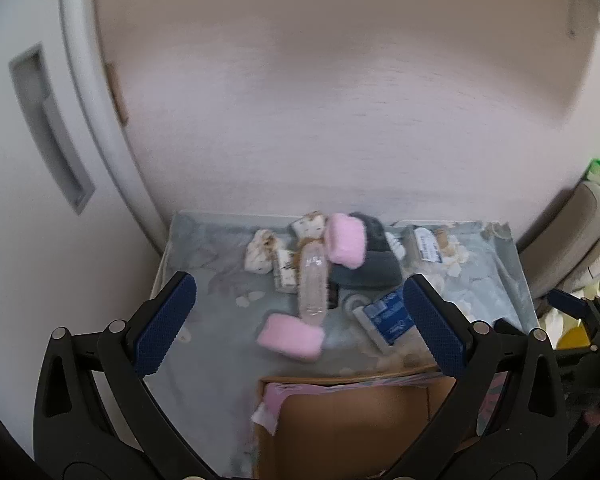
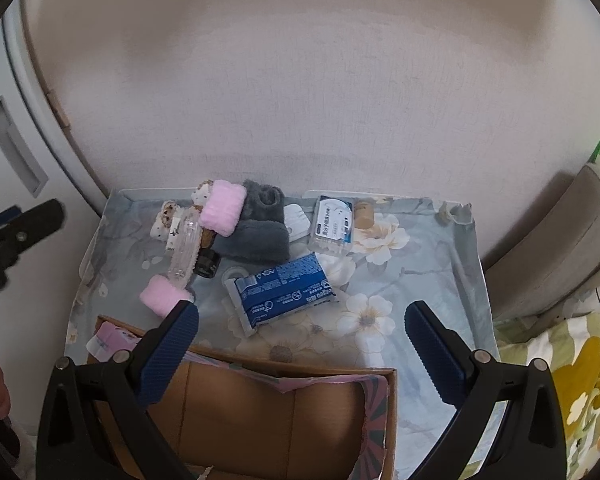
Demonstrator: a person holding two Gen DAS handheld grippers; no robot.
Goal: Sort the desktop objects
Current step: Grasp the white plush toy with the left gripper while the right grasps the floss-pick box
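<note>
left gripper (image 1: 300,320) – jaws wide apart, empty | right gripper (image 2: 302,344) – jaws apart, empty | blue packet (image 2: 284,290) mid-tabletop | cardboard box (image 2: 260,412) at near edge | grey slipper (image 2: 256,228) by far edge

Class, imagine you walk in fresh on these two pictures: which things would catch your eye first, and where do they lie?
Most striking are the pink fluffy rolls: one at the back of the floral cloth, leaning on a grey plush slipper, another nearer the cardboard box. A blue packet lies mid-cloth. Both tools, left and right, hang open above the box.
</note>
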